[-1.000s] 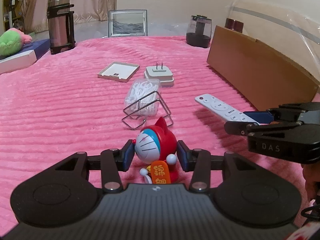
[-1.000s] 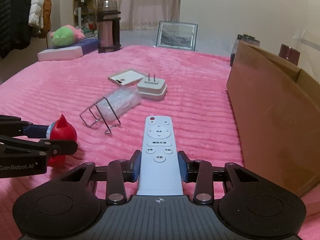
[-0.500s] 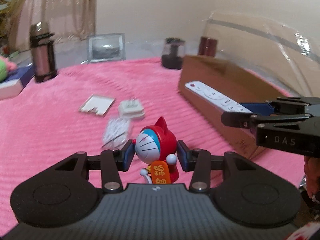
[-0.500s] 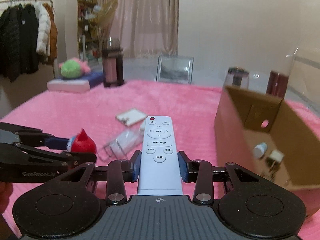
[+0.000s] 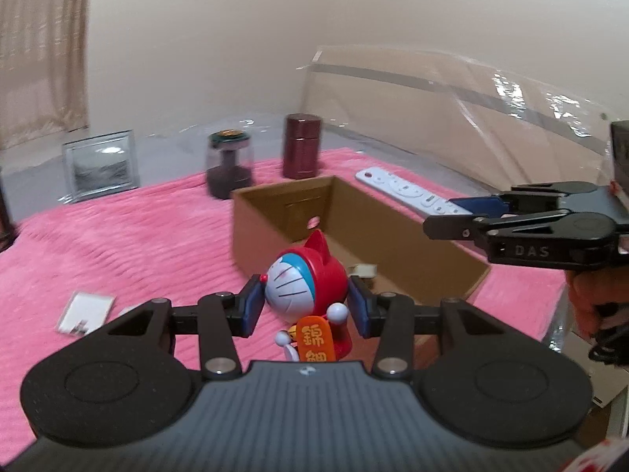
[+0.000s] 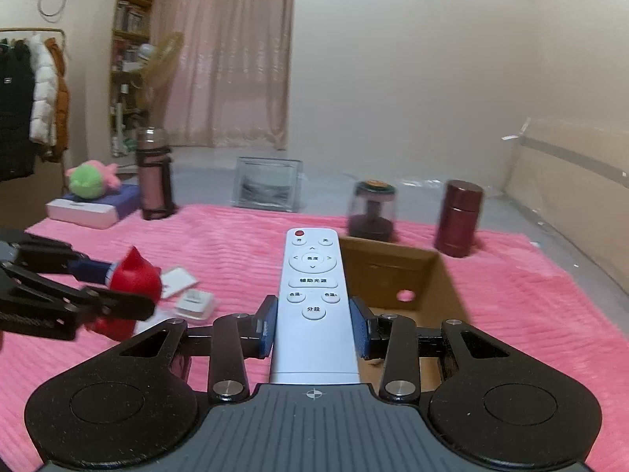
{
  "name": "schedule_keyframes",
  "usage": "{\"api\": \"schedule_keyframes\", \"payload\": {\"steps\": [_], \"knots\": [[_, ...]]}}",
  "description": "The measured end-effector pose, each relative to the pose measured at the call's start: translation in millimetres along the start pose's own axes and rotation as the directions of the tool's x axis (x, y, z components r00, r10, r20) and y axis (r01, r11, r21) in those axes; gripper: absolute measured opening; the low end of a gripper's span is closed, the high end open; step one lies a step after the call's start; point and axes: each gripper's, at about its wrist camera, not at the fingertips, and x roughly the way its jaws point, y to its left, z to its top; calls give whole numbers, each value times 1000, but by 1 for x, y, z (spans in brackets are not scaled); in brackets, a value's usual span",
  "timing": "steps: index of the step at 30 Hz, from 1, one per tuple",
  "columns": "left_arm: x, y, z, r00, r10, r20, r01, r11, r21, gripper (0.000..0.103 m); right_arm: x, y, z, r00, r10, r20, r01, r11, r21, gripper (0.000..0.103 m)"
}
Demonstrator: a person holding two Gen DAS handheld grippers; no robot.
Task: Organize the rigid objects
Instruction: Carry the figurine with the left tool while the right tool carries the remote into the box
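Observation:
My left gripper (image 5: 306,303) is shut on a red and blue Doraemon figurine (image 5: 308,281) and holds it in the air over the near left edge of an open cardboard box (image 5: 393,236). My right gripper (image 6: 313,325) is shut on a white remote control (image 6: 313,287) and holds it above the same box (image 6: 393,271). The remote also shows in the left wrist view (image 5: 409,193), held by the right gripper (image 5: 468,212) over the box's far side. The figurine (image 6: 135,279) shows left in the right wrist view. A small white object (image 5: 363,270) lies inside the box.
A pink ribbed blanket (image 5: 118,244) covers the surface. On it lie a flat white box (image 5: 84,310) and a white plug adapter (image 6: 194,302). At the back stand a dark red canister (image 5: 302,151), a glass jar (image 5: 228,165), a picture frame (image 5: 101,165) and a thermos (image 6: 154,173).
Both grippers have risen from the blanket and swung right with their objects, from above the blanket to over the open box. The box's inside has come into view.

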Motion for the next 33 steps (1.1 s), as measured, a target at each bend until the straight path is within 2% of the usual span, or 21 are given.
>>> {"api": "schedule_keyframes", "payload": {"steps": [6, 12, 20, 33], "knots": [[42, -23, 28, 996, -77, -38, 79, 995, 54, 40, 5, -49, -4, 998, -25, -51, 26, 999, 19, 35], [90, -39, 49, 986, -121, -111, 132, 986, 99, 40, 20, -77, -9, 995, -11, -101, 12, 1000, 7, 35], [149, -48, 55, 969, -111, -221, 151, 973, 174, 40, 45, -88, -19, 987, -6, -161, -1, 999, -45, 35], [225, -48, 40, 916, -67, -395, 192, 939, 286, 40, 98, -93, -34, 955, 10, -297, -47, 992, -118, 35]]}}
